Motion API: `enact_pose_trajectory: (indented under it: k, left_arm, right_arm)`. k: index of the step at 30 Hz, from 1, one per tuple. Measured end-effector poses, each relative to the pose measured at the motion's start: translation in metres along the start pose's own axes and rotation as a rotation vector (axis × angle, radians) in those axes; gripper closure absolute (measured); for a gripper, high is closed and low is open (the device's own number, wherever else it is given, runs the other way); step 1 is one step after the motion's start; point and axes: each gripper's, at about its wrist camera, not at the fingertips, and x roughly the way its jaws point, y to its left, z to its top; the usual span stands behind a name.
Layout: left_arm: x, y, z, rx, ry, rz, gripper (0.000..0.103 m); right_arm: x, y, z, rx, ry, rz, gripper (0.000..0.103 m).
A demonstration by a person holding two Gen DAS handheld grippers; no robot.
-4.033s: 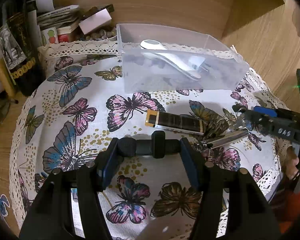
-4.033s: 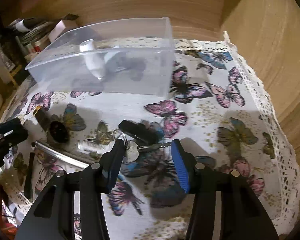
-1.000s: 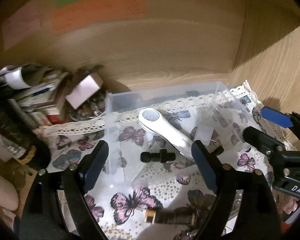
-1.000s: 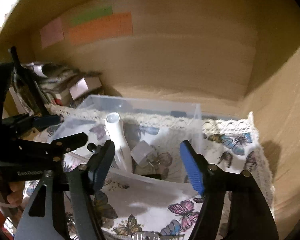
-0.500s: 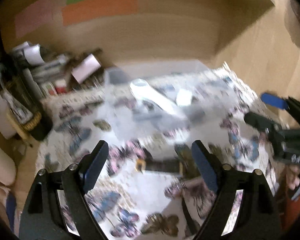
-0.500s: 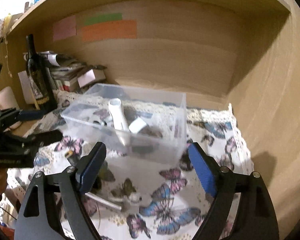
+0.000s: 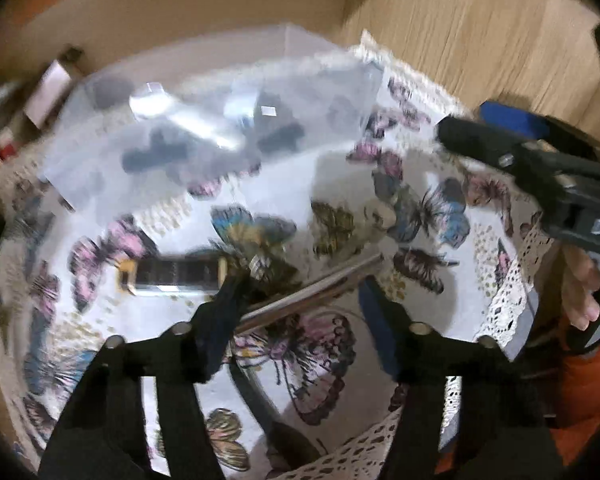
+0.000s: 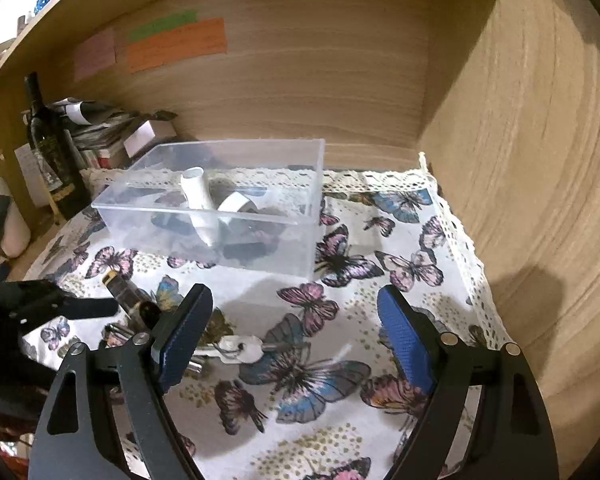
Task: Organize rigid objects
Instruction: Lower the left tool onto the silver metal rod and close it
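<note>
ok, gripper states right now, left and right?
Left gripper: closing, metal rod between its jaws, not yet pinched.
Right gripper: open, holding nothing, above the keys.

Home nook – butterfly tablecloth (image 8: 380,240), wine bottle (image 8: 48,148)

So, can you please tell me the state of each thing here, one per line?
Clear bin: upright, no lid, partly filled.
White device: inside bin, leaning.
Metal rod: flat on cloth, between left gripper fingers, which are closing.
Keys: on cloth.
Right gripper: open, empty.
</note>
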Motion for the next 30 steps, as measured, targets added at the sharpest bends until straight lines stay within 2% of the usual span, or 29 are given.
enact_pose_trajectory:
  k: [6,10,15,17,19,21,30]
  left_arm:
    - [-0.004,0.001,-0.02,-0.005,0.022,-0.029,0.061]
    - [-0.007,-0.003,-0.024,0.009,0.027,-0.041,0.062]
    - [0.005,-0.016,-0.013,0.051,0.022,-0.04,0.062]
    - [0.008,-0.018,-0.01,0.051,0.016,-0.033,0.067]
    - [0.006,-0.014,-0.014,0.042,0.013,-0.033,0.075]
    - [-0.001,-0.004,-0.021,0.022,0.013,-0.042,0.078]
    - [-0.03,0.037,-0.063,-0.093,0.001,0.011,0.079]
  right_arm:
    - [0.007,-0.012,-0.004,0.027,0.025,-0.014,0.02]
    - [0.016,-0.012,-0.007,0.024,0.057,-0.007,0.02]
    - [0.023,-0.007,-0.014,0.009,0.087,0.01,0.02]
    - [0.025,-0.004,-0.016,0.006,0.1,0.02,0.02]
    - [0.027,-0.001,-0.016,0.0,0.112,0.026,0.02]
    - [0.03,0.004,-0.017,-0.012,0.127,0.043,0.02]
    - [0.056,0.045,-0.029,-0.133,0.222,0.107,0.02]
